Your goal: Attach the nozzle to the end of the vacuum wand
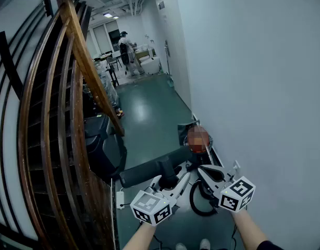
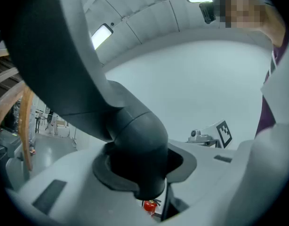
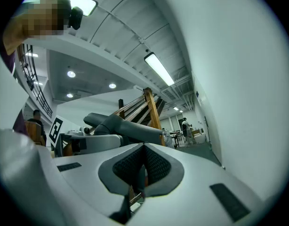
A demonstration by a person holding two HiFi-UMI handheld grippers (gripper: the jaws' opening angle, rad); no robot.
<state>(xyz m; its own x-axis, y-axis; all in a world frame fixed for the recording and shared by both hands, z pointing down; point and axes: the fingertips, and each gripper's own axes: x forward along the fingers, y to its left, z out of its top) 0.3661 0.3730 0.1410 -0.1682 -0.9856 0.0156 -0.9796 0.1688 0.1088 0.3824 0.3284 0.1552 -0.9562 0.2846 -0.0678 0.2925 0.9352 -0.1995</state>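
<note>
A dark grey vacuum nozzle (image 1: 144,173), a long flat head with a round neck, is held level over the floor. My left gripper (image 1: 170,180) is shut on its neck (image 2: 135,140), which fills the gap between the pads of the left gripper (image 2: 140,175). My right gripper (image 1: 202,171) is just right of it, apart from it, and its ribbed pads are pressed together on nothing (image 3: 142,168). The right gripper view shows the nozzle (image 3: 128,128) off to the left. A black hose loop (image 1: 194,202) lies on the floor below. I cannot pick out a wand.
A curved wooden stair rail (image 1: 71,87) rises at the left, with a black bin-like unit (image 1: 102,147) beside it. A white wall (image 1: 264,87) runs close on the right. The green floor (image 1: 144,113) leads down a corridor to a distant person (image 1: 126,48). A red fire extinguisher (image 2: 150,206) shows low down.
</note>
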